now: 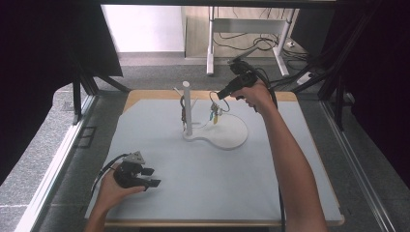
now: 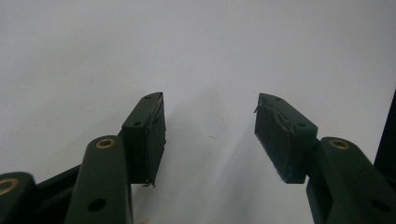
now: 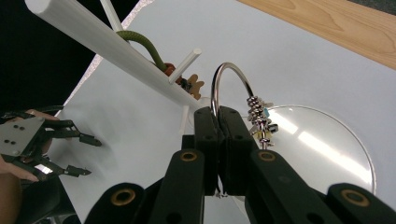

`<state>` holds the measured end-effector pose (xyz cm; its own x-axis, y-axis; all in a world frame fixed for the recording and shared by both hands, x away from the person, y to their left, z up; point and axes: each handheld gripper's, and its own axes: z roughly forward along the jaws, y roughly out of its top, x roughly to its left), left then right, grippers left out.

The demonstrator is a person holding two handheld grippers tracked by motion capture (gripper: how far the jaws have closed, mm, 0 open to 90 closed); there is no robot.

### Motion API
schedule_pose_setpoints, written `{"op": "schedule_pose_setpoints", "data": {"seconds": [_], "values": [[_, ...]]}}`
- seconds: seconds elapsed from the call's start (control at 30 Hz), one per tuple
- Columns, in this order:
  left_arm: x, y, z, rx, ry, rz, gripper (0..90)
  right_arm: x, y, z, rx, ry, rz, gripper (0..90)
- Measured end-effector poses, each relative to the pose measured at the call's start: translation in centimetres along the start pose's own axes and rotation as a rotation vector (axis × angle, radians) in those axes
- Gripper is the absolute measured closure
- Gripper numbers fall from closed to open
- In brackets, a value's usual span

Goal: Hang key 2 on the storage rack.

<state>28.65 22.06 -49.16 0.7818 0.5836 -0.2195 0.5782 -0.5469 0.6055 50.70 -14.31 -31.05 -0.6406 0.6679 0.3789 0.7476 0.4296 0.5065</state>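
A white peg stand [image 1: 187, 108] rises from a rounded white base [image 1: 232, 133] at the middle of the mat. My right gripper [image 1: 220, 94] is raised beside the stand, shut on a metal ring [image 1: 213, 102] with small coloured charms [image 1: 214, 116] dangling over the base. In the right gripper view the jaws [image 3: 218, 111] pinch the ring [image 3: 229, 64] at its lower left, with the charms [image 3: 260, 122] to the right. A green loop [image 3: 142, 43] with trinkets hangs on a peg of the post [image 3: 112, 46]. My left gripper [image 1: 152, 177] rests open at the front left, nothing between its jaws [image 2: 210, 98].
A pale blue-grey mat [image 1: 217, 183] covers the wooden table [image 1: 159, 94]. Dark frame rails run along both sides, and a desk with cables stands behind the table.
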Motion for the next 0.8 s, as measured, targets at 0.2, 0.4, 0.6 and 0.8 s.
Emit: {"op": "schedule_pose_setpoints", "data": {"seconds": [0.2, 0.4, 0.6, 0.8], "values": [[0.0, 0.0, -0.1, -0.005, 0.0, -0.002, 43.4, 0.4, 0.6, 0.9, 0.005, 0.004, -0.018, 87.6], [0.0, 0.0, -0.2, 0.001, -0.001, 0.008, 43.3, 0.8, 1.3, 1.9, 0.013, 0.001, -0.019, 87.5], [0.1, -0.1, -0.3, -0.009, 0.0, 0.001, 43.4, 1.1, 1.7, 2.7, 0.019, 0.0, -0.026, 87.6], [0.1, -0.1, -0.3, -0.008, 0.001, 0.002, 43.5, 1.5, 1.9, 3.2, 0.023, 0.008, -0.032, 87.5]]}}
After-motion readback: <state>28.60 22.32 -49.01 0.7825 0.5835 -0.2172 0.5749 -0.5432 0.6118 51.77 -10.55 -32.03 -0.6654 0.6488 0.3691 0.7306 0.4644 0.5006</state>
